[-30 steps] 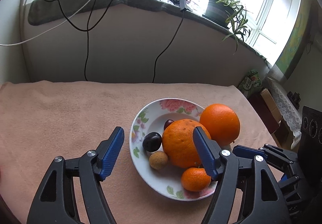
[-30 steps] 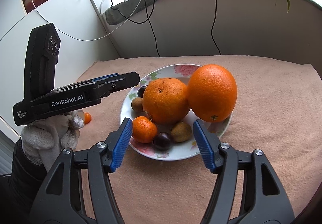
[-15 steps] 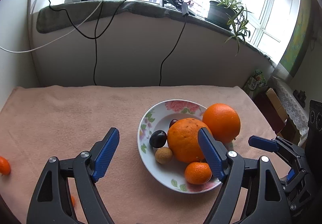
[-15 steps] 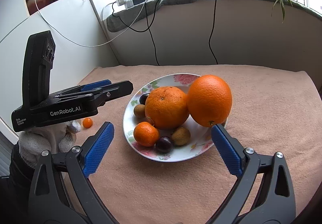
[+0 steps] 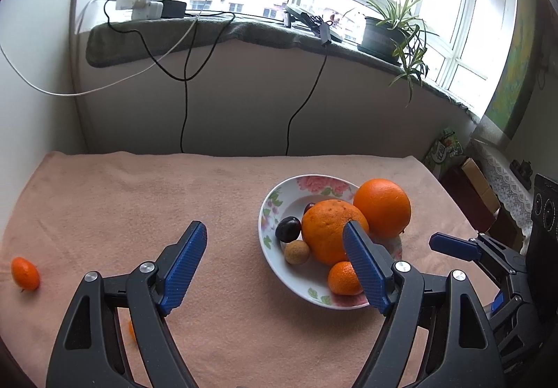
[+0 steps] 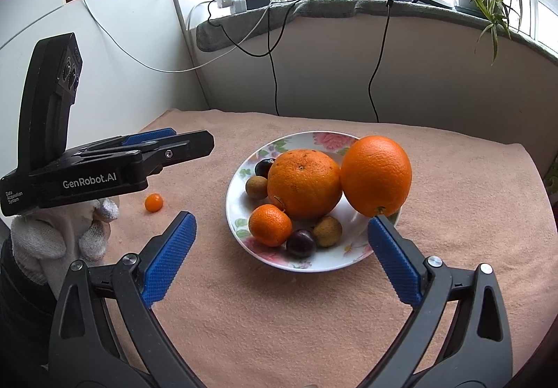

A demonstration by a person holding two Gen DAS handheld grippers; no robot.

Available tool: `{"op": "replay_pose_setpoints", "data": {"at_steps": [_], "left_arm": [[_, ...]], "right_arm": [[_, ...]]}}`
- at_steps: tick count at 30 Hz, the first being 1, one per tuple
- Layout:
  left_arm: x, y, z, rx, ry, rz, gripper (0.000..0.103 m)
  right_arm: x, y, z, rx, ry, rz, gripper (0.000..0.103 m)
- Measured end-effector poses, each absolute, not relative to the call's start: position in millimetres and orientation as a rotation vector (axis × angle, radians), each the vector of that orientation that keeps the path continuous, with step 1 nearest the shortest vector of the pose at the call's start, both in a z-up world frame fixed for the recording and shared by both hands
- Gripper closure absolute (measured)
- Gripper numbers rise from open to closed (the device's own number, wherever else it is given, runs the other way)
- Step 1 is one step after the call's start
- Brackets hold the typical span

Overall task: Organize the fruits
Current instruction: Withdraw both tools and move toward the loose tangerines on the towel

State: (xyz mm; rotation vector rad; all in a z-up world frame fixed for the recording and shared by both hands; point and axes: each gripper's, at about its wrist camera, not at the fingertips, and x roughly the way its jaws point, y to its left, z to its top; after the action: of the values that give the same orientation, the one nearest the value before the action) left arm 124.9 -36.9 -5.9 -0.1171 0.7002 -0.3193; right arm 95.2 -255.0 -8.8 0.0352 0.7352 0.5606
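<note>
- Now both claws, left claw (image 5: 275,260) and right claw (image 6: 280,257), are drawn back from the plate (image 6: 334,260), jaws wide, nothing gripped.
- Since then, a stray kumquat (image 5: 24,273) is exposed on the counter (image 5: 139,199), left of the plate; likely next pick.

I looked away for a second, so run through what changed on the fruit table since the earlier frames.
Both grippers backed away from the plate. The right gripper opened wider; the left gripper swung left, bringing a small loose orange fruit on the cloth into view. Nothing was grasped or released. The two big oranges, mandarin and small fruits kept their places.
</note>
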Motion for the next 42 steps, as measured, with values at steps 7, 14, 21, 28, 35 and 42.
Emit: {"op": "replay_pose_setpoints", "data": {"at_steps": [7,14,21,28,35,42], "left_arm": [[107.6,-14.4,-1.7,-0.155,0.672,-0.296,0.023],[91.0,15.1,-6.0,-0.185,0.665,-0.252,0.023],[73.4,54.7,-11.5,-0.207,0.674,-0.163,0.023],[60.4,100.3,-22.8,-0.225,0.688,-0.03,0.023],[54.0,134.6,-37.1,-0.242,0.708,0.06,0.023],[55.2,157.4,-52.8,-0.271,0.731,0.11,0.024]], "right_arm": [[87.1,-242.6,-8.5,0.098,0.731,0.62,0.002],[79.5,-222.1,-13.3,0.097,0.745,0.678,0.002],[64.4,-188.3,-12.3,-0.067,0.724,0.698,0.002],[64.3,-160.5,-10.6,-0.135,0.747,0.713,0.002],[73.3,-133.4,-23.5,-0.136,0.823,0.783,0.002],[71.8,-103.8,-34.9,-0.165,0.842,0.83,0.019]]}}
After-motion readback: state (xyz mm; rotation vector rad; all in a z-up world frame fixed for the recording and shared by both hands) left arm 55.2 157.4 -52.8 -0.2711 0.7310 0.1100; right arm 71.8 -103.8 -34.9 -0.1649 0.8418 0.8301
